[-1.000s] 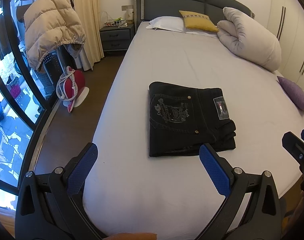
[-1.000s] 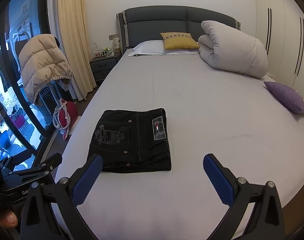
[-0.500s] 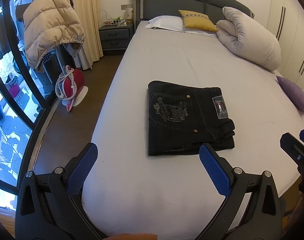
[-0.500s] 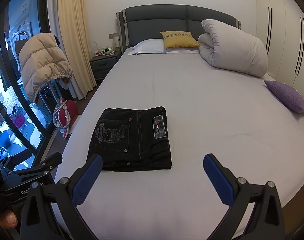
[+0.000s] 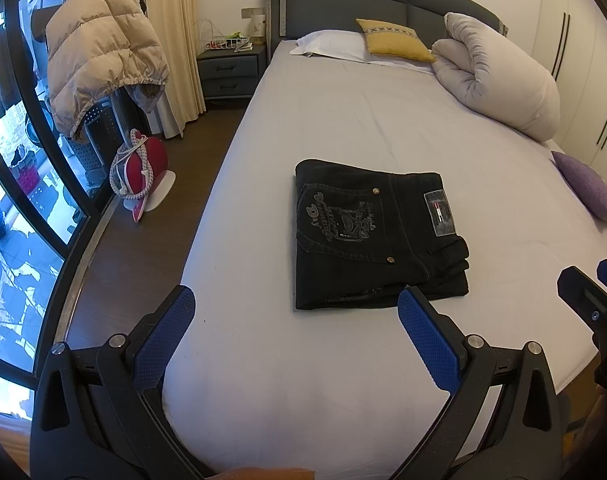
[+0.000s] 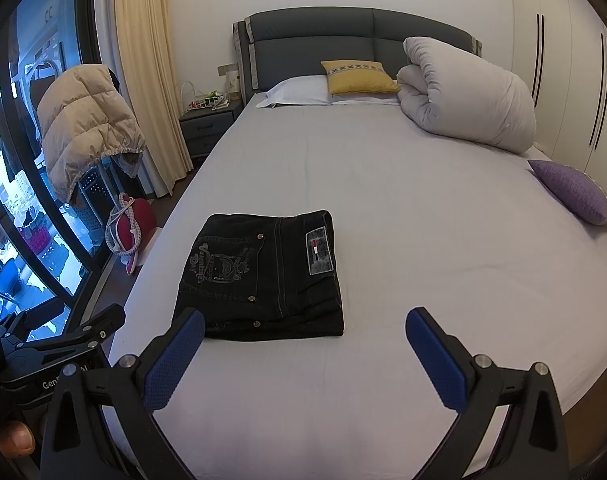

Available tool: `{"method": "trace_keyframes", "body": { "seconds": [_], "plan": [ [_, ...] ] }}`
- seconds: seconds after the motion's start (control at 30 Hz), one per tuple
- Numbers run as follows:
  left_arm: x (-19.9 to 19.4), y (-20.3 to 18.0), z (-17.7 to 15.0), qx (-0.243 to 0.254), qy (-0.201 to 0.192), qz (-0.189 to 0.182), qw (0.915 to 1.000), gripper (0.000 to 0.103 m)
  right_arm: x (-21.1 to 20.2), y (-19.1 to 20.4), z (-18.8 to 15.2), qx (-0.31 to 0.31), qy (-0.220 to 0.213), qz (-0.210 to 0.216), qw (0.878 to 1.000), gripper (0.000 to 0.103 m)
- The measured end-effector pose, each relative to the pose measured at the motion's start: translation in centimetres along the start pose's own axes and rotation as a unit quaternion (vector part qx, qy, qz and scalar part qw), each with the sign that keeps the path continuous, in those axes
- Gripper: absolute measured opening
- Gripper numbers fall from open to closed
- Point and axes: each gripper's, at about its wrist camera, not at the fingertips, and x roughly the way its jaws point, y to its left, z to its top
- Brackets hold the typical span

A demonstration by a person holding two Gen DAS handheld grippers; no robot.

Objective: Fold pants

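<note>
My left gripper (image 5: 295,320) hangs with its jaws spread wide and nothing between them, just short of the near edge of the pants (image 5: 373,236). My right gripper (image 6: 303,344) is equally wide and empty, held off to the right of the bundle. The pants lie on the bed (image 6: 423,240) as a compact dark rectangle, back pocket and label facing up, layers stacked at the near edge.

I judge the folding done, so the step in hand is leaving it clean. I'd back both grippers straight away from the bundle, fingers held above the sheet, so neither blue pad (image 5: 427,344) catches the loose corner (image 5: 455,264) on the near right. If that corner looks splayed, I'd press it flat once, lightly, rather than regrip.
</note>
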Motion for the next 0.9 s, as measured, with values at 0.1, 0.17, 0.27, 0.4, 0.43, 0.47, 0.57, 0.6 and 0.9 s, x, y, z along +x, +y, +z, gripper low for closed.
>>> {"method": "trace_keyframes", "body": {
  "seconds": [0.1,0.17,0.27,0.4,0.43,0.47,0.57,0.6,0.9],
  "plan": [
    [0.0,0.01,0.01,0.0,0.0,-0.001,1.0,0.103,-0.01,0.02,0.03,0.0,0.0,0.0,1.0,0.103],
    [0.11,-0.08,-0.11,0.0,0.001,-0.001,1.0,0.103,0.05,-0.02,0.04,0.0,0.0,0.0,1.0,0.103],
    [0.19,-0.11,-0.16,0.0,0.001,-0.001,1.0,0.103,0.02,-0.01,-0.05,0.0,0.001,0.001,1.0,0.103],
    [0.29,-0.14,-0.29,0.0,0.002,-0.002,1.0,0.103,0.03,-0.02,0.08,0.0,0.001,0.001,1.0,0.103],
    [0.29,-0.13,-0.26,0.0,0.002,-0.002,1.0,0.103,0.02,-0.01,0.02,0.0,0.001,0.001,1.0,0.103],
    [0.3,-0.13,-0.25,0.0,0.002,-0.002,1.0,0.103,0.01,-0.01,-0.01,0.0,0.001,0.001,1.0,0.103],
    [0.29,-0.11,-0.25,0.0,0.002,-0.002,1.0,0.103,0.05,-0.01,-0.08,-0.001,0.002,0.001,1.0,0.103],
    [0.3,-0.12,-0.24,0.0,0.002,-0.002,1.0,0.103,0.07,-0.01,0.02,-0.001,0.001,0.001,1.0,0.103],
    [0.47,-0.07,-0.36,0.0,0.003,-0.003,1.0,0.103,0.05,-0.03,-0.01,-0.002,0.001,0.001,1.0,0.103]
  ]
}}
